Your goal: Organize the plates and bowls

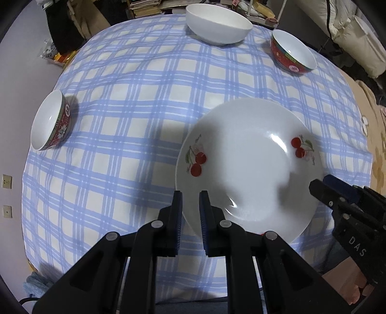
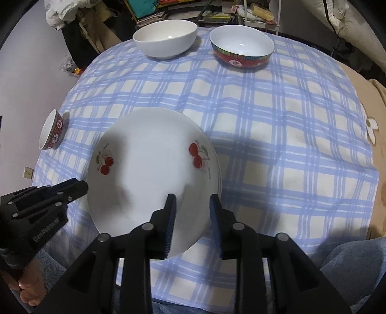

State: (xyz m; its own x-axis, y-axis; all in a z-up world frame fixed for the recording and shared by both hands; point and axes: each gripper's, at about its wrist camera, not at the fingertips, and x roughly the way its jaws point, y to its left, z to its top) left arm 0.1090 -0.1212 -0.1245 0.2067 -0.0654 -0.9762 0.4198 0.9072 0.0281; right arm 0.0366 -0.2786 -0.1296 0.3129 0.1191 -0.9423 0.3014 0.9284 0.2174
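Note:
A white plate with red cherry prints (image 1: pixel 251 169) (image 2: pixel 152 174) lies on the blue checked tablecloth near the front edge. My left gripper (image 1: pixel 190 195) is open with a narrow gap, its fingers straddling the plate's near left rim. My right gripper (image 2: pixel 193 198) is open, its fingers straddling the plate's near right rim. A plain white bowl (image 1: pixel 218 24) (image 2: pixel 166 35) stands at the far side. A large red patterned bowl (image 1: pixel 293 53) (image 2: pixel 242 47) stands beside it. A small red patterned bowl (image 1: pixel 51 120) (image 2: pixel 51 132) stands at the left.
The blue checked tablecloth (image 1: pixel 135 101) (image 2: pixel 277 120) covers a round table. Stacked books and clutter (image 2: pixel 154 14) lie behind the table. A beige blanket (image 2: pixel 376 125) lies to the right. A hand (image 2: pixel 29 289) holds the left gripper body (image 2: pixel 41 205).

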